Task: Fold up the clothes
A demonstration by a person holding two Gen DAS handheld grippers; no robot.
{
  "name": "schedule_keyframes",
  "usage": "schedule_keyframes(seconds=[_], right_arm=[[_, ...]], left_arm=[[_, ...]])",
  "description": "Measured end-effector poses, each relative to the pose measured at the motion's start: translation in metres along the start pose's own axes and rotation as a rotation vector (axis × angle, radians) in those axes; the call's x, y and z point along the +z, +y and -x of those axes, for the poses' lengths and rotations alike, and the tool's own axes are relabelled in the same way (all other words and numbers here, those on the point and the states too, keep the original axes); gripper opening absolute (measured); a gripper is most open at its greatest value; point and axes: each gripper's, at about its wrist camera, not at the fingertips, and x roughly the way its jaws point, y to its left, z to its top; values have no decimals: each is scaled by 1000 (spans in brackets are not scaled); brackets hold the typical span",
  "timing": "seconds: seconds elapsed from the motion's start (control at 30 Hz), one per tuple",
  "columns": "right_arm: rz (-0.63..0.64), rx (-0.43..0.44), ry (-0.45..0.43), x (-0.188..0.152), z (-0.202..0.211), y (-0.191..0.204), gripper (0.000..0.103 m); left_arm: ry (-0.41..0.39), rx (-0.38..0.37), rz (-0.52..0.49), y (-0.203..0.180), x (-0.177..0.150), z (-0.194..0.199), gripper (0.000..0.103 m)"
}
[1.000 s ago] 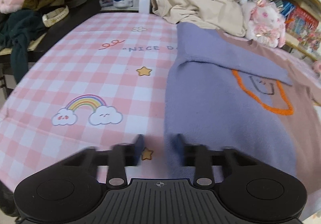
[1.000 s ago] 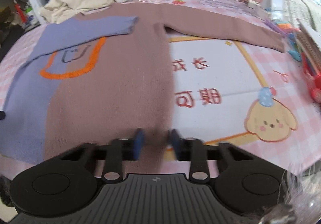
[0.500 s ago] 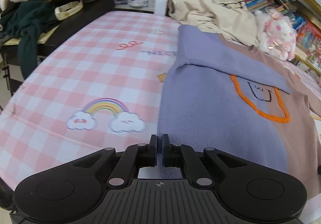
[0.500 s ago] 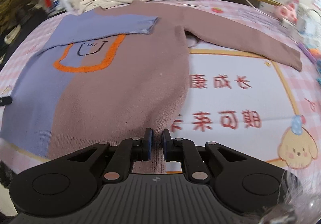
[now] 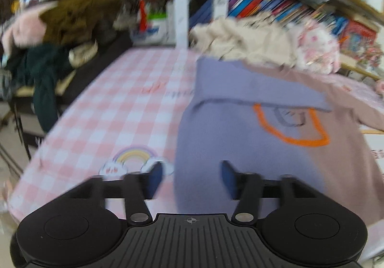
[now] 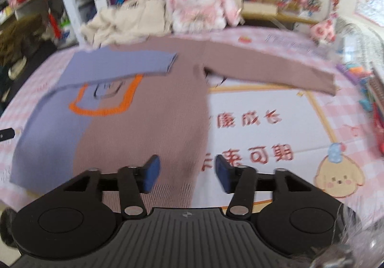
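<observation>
A purple and brown sweater (image 6: pixel 144 119) with an orange outline on its chest lies flat on the pink checked tablecloth (image 5: pixel 115 109). Its purple sleeve (image 6: pixel 120 64) is folded across the chest; the brown sleeve (image 6: pixel 276 71) stretches out to the right. My left gripper (image 5: pixel 189 176) hangs over the purple hem corner (image 5: pixel 204 172), jaws opening, nothing pinched between them. My right gripper (image 6: pixel 186 172) hovers over the brown hem (image 6: pixel 177 172), jaws opening too, with the cloth lying loose below. A tip of the left gripper (image 6: pixel 6 134) shows at the right wrist view's left edge.
A beige garment (image 6: pixel 129 20) and a pink plush rabbit (image 6: pixel 199 6) sit behind the sweater, in front of shelves of books (image 5: pixel 259 6). Dark clothes (image 5: pixel 43 71) hang at the left. Toys and small items (image 6: pixel 369 90) crowd the table's right edge.
Both grippers shut on the sweater's hem half a second ago, then opened and lifted away from it. The sweater now lies flat.
</observation>
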Motion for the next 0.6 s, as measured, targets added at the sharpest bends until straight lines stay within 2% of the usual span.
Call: schedule_keyframes(seconds=[0.03, 0.1, 0.13, 0.23, 0.37, 0.6], right_arm=[[-4, -12, -17, 0, 4, 0, 67], [-12, -45, -50, -1, 13, 1, 74], [-15, -63, -64, -2, 17, 2, 80], [-23, -111, -89, -6, 28, 1, 87], [-43, -144, -94, -17, 38, -2, 88], [-64, -190, -76, -35, 55, -8, 88]], left_arm=[[-17, -2, -14, -6, 1, 5, 71], [-37, 1, -42, -20, 1, 13, 83], [-42, 2, -55, -26, 1, 16, 85], [-47, -24, -78, -40, -3, 22, 90], [-48, -95, -85, -51, -12, 30, 98], [-6, -181, -126, -73, -27, 30, 98]])
